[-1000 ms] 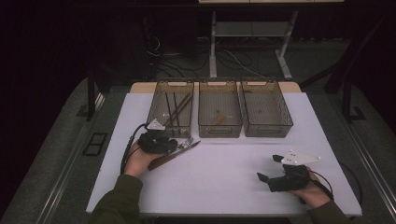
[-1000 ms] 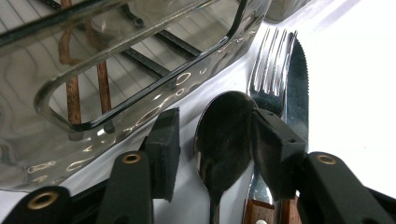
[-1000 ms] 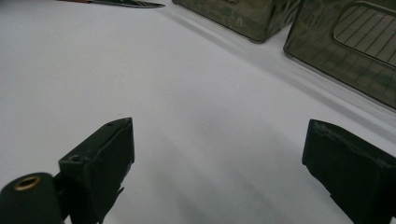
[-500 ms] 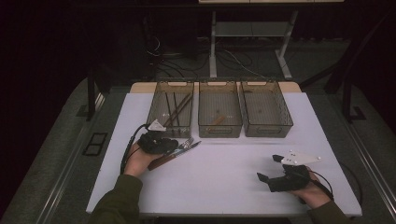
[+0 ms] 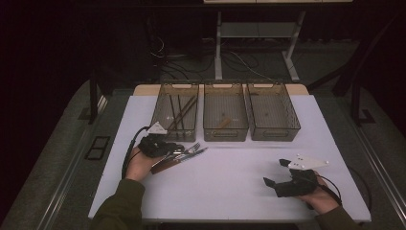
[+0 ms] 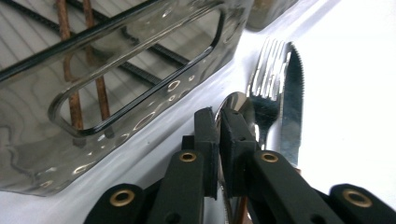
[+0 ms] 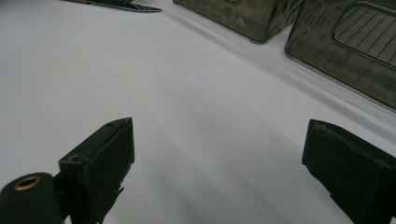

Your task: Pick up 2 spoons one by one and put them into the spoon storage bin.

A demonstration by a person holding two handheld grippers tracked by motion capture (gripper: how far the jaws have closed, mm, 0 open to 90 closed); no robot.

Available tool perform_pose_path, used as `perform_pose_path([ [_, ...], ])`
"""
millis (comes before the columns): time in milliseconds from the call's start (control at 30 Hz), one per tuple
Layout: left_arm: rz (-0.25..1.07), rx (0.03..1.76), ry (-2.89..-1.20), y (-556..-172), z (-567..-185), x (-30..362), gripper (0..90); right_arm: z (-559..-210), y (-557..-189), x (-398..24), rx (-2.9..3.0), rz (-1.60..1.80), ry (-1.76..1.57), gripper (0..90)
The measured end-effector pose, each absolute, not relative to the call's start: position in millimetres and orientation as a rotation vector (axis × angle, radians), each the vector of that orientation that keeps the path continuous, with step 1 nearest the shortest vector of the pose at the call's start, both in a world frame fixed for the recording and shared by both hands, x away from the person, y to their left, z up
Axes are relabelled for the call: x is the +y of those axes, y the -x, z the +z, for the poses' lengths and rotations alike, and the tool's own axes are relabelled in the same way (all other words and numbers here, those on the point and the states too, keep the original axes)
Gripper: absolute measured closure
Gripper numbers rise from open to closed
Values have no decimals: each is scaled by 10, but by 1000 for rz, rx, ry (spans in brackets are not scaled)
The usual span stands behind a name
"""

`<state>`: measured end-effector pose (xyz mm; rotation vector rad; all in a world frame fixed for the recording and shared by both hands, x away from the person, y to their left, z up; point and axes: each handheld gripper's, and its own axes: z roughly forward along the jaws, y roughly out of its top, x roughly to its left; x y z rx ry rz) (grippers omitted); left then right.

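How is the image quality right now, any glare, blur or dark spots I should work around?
High view: dim, black surroundings, only the white table lit. Left gripper view: the bin wall throws wavy reflections, the fork and knife glint, and the near jaws look soft. Right gripper view: even light, near jaws blurred, bins slightly hazy.

I count three bins (image 5: 225, 117) in a row on my surface (image 5: 230, 191). Beside them lie one fork (image 6: 264, 88), one knife (image 6: 292, 107), and what looks like one spoon (image 6: 236, 105).
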<state>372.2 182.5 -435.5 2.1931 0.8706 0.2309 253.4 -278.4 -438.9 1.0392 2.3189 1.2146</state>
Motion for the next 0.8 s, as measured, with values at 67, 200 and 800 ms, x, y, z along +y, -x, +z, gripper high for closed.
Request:
perform_pose_path([
  [67, 209, 866, -2165, -3714, -4347, 1829, 883, -4389, -2534, -2784, 2320, 1214, -1039, 94],
  [200, 217, 849, -2173, -3715, -4339, 1822, 888, -4389, -2535, -2784, 2319, 1214, -1041, 94],
  [800, 248, 772, -2273, -3654, -4359, 1694, 872, -4385, -2532, -2788, 2317, 1217, -1046, 94],
])
